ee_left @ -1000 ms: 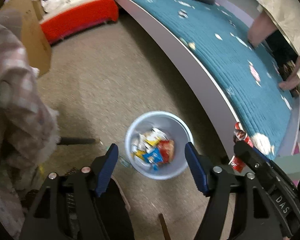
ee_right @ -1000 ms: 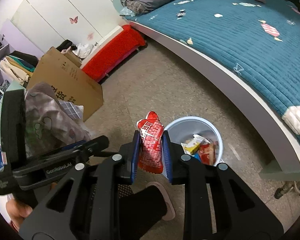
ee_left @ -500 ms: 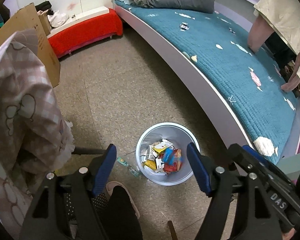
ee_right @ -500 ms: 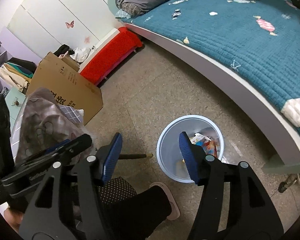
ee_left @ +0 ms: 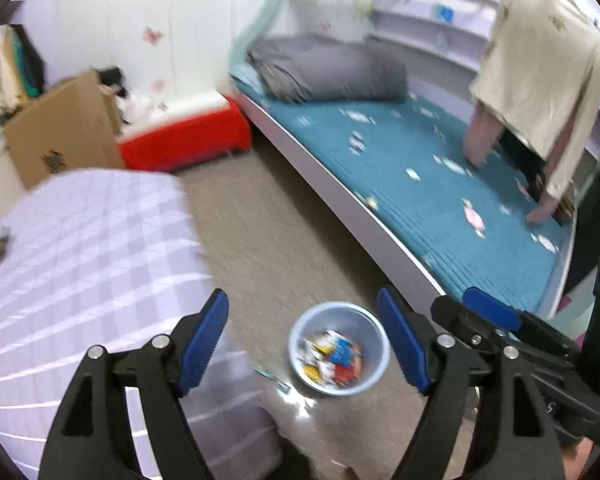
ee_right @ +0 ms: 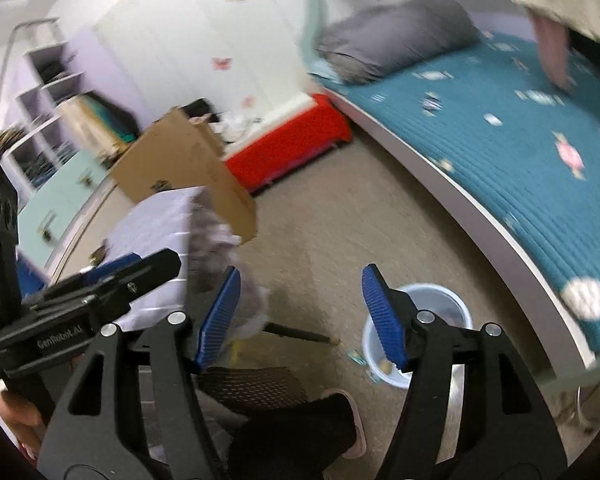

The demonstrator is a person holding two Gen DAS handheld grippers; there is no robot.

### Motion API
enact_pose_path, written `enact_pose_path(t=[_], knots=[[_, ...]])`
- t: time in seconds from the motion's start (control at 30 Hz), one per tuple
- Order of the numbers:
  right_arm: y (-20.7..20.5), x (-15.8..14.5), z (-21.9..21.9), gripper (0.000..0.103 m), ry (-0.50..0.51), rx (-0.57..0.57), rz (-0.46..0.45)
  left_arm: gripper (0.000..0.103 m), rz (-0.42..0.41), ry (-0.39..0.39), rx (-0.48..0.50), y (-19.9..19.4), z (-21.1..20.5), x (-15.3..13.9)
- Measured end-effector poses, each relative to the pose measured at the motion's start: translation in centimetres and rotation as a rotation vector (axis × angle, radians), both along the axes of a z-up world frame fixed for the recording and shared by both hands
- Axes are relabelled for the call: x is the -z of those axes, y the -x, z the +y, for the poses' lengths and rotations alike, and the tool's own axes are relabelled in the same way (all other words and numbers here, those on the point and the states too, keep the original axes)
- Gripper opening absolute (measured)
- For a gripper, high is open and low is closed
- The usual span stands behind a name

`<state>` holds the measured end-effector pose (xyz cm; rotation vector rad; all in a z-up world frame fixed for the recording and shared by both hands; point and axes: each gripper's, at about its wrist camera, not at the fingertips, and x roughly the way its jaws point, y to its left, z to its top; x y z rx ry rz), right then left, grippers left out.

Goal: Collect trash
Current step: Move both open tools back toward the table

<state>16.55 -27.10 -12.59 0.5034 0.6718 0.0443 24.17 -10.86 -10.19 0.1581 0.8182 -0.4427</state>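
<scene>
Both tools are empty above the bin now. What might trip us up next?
1. A small wrapper lies on the floor beside the blue bin; it is thin, so easy to miss.
2. The views are blurred, so aiming may be poor.
3. The person's foot stands close to the bin and might knock it.

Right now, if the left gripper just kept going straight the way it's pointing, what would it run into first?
Most likely the floor just beyond the trash bin. The left gripper is open and empty, tilted downward. The bin shows low between its fingers, so it may clip the far rim, though depth is hard to judge through the blur.
</scene>
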Motion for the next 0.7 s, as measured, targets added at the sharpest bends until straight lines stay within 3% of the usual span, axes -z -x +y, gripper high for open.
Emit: enact_pose_path(t=[0.2,0.27,0.4,0.53,0.7], knots=[[-3.3,-4.4,7.9,0.064,0.041,-0.189,-0.055,0.08,-0.108,-0.048,-0.12,0.0,10.0,-4.0],[-5.2,-5.5,11.6,0.065,0.06,-0.28,-0.055,0.08,-0.108,-0.053,-0.149,-0.5,13.0,-4.8],[-8.7,-6.4,17.9,0.064,0.13,-0.395,-0.044,0.08,-0.125,-0.094,-0.298,-2.5,21.4,-5.5],[-12.6,-6.8,24.4,0.064,0.186,-0.494,-0.031,0.08,-0.084,-0.074,-0.399,-4.7,29.1,-5.3],[-17.2,-5.9,30.9,0.065,0.183,-0.571,0.016,0.08,-0.019,0.0,-0.552,-7.6,37.7,-3.8]])
